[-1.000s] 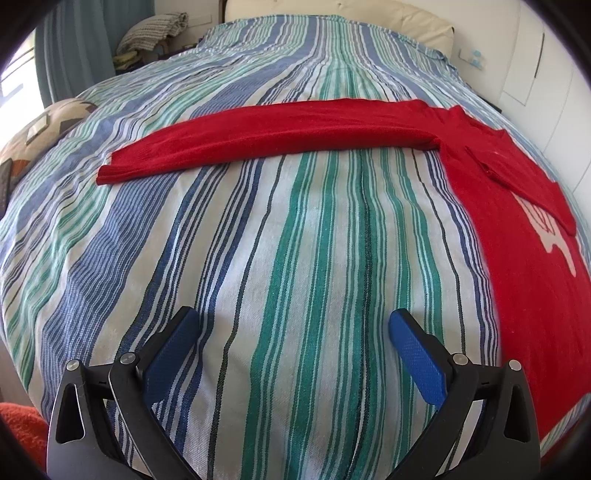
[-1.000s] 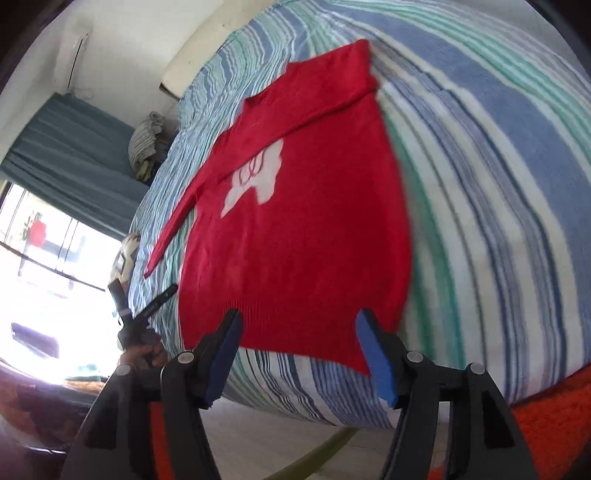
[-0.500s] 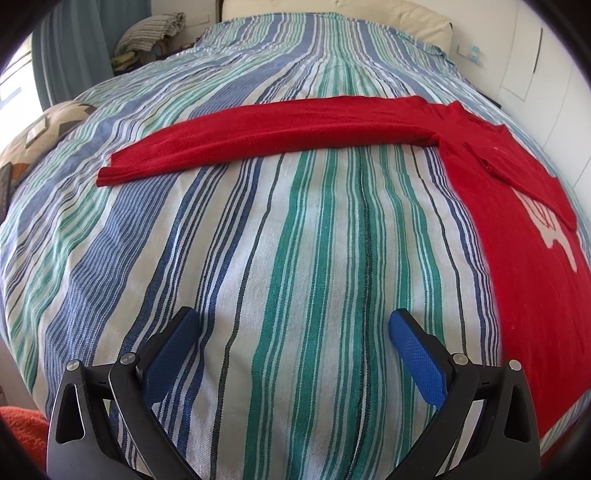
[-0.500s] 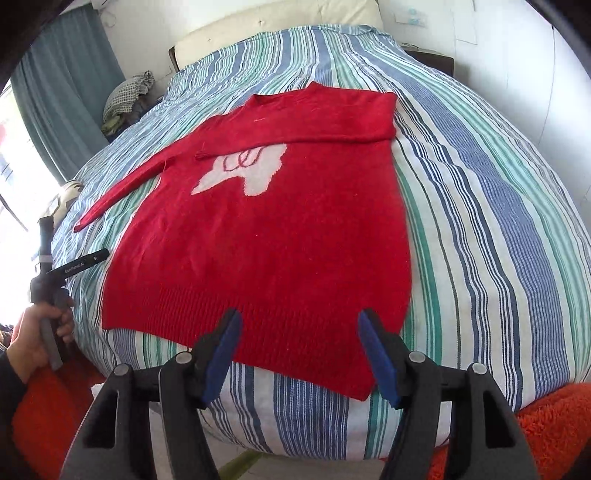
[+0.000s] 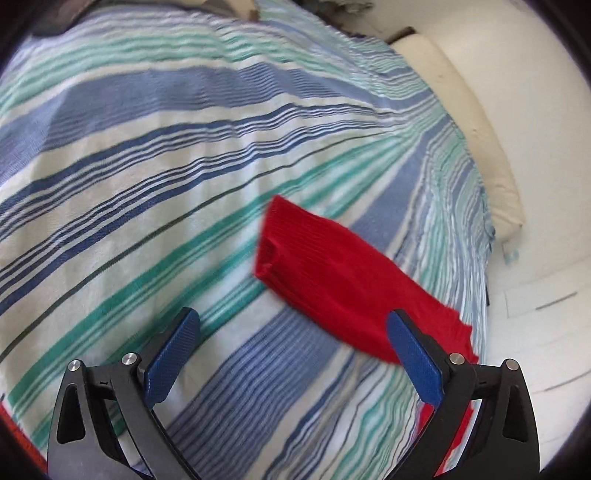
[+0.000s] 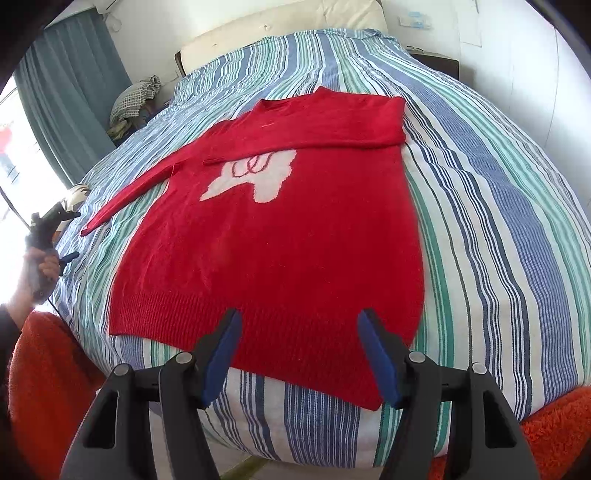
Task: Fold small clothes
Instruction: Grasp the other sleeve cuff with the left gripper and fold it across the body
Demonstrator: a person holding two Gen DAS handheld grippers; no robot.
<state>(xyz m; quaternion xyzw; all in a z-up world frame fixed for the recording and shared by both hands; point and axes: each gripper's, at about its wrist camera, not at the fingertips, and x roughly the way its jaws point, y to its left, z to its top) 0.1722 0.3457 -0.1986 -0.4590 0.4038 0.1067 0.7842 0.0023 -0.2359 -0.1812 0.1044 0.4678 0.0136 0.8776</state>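
A small red sweater with a white motif lies flat on the striped bed. Its right sleeve is folded across the chest; its left sleeve stretches out to the left. My right gripper is open and empty, just above the sweater's hem at the bed's near edge. My left gripper is open and empty, close above the bed, with the red sleeve cuff a short way ahead and to the right of it. The left gripper also shows in the right wrist view, held by a hand beside the sleeve end.
The striped bedspread covers the whole bed. A cream headboard and a folded checked cloth are at the far end. An orange rug lies on the floor. Curtains hang at the left; a white wall is to the right.
My left gripper has swung round and moved close to the end of the outstretched sleeve; its view is blurred. My right gripper has moved slightly closer to the hem. Both stay open.
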